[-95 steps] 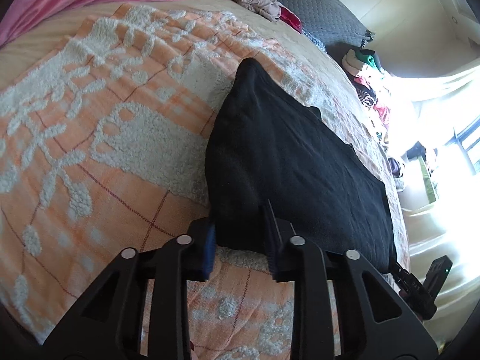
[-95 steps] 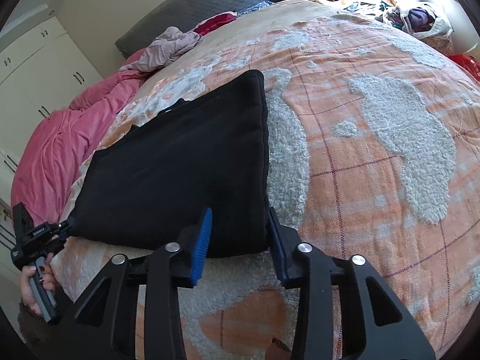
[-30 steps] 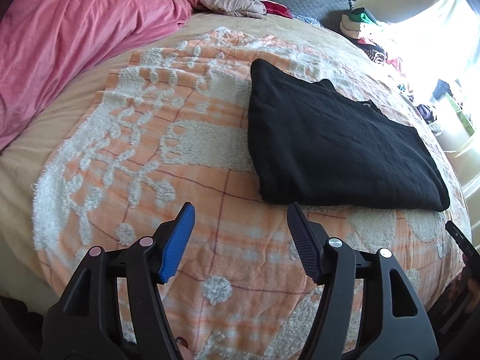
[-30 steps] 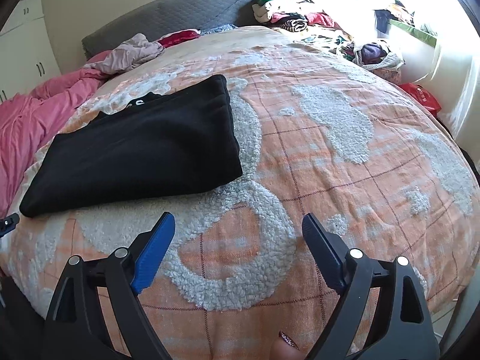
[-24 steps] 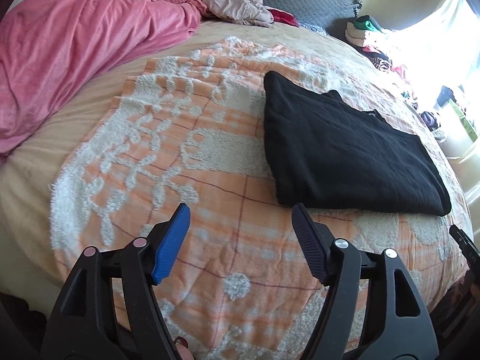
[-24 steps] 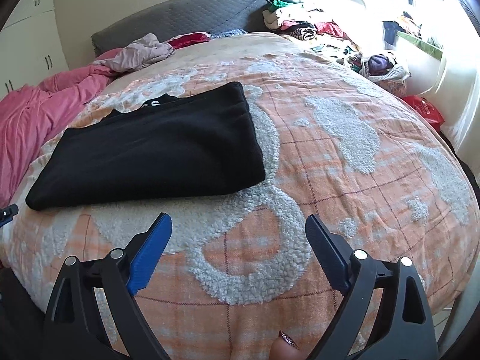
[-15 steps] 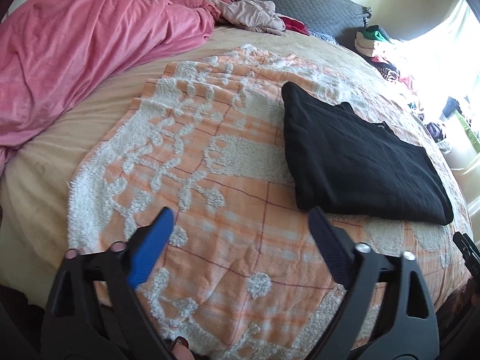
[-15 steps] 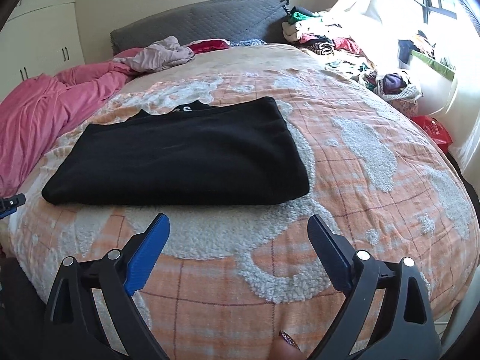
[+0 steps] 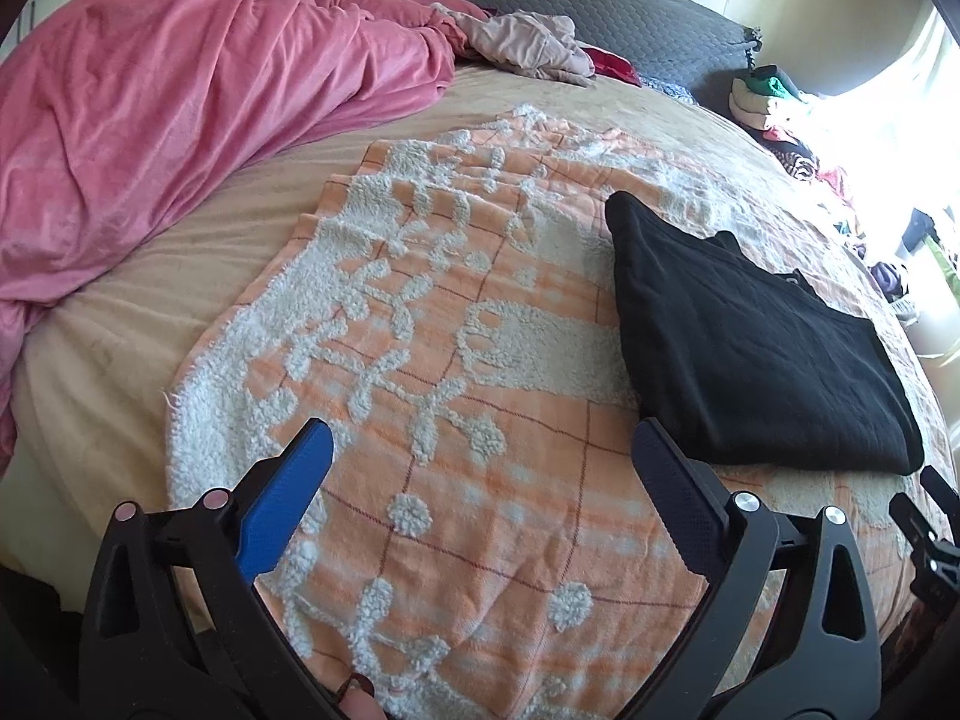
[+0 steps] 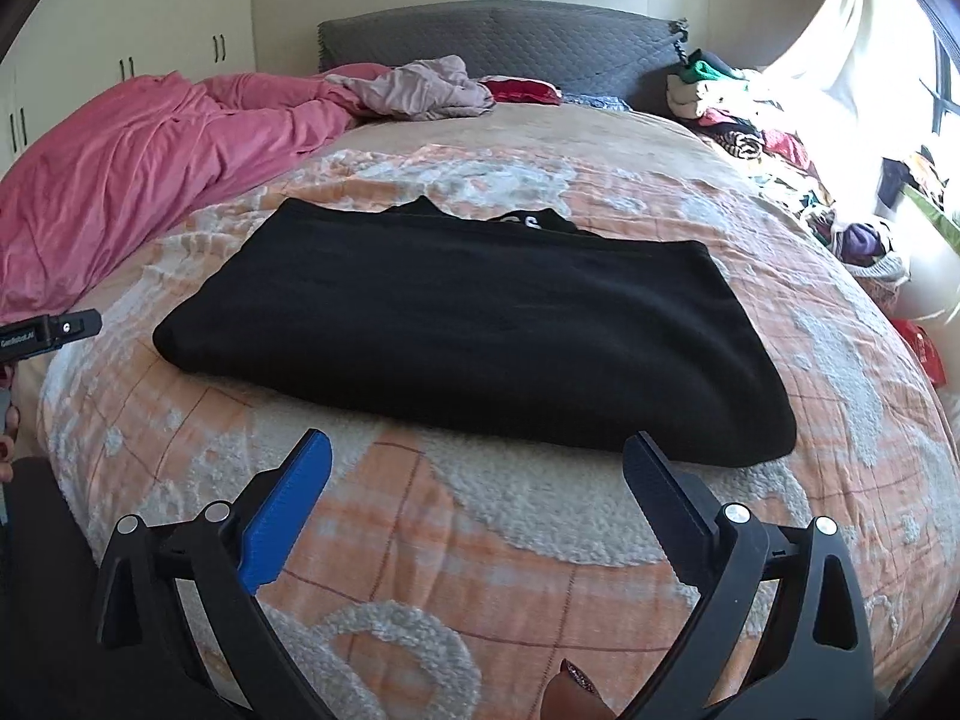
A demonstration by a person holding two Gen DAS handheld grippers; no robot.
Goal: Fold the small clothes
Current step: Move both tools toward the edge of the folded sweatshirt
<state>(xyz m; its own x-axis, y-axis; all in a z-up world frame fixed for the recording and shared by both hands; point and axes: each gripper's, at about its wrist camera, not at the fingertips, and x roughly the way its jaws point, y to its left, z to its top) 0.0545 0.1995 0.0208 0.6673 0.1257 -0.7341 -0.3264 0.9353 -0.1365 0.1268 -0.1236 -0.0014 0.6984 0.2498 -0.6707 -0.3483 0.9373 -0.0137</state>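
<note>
Your left gripper [image 9: 480,480] has just been opening and holds nothing; the folded black garment [image 9: 750,348] lies ahead to its right. Your right gripper [image 10: 474,480], also freshly spread and empty, faces it. One fold looks done; another probably remains.

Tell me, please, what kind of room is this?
Most likely a bedroom in a home: a bed with a grey headboard, a rumpled pink duvet, and white wardrobe doors behind.

My right claw [image 9: 936,534] cut off at the frame edge, white print on the black garment [image 10: 480,324] half hidden by its fold, window-side clothes pile [image 10: 798,156] washed out by glare.
</note>
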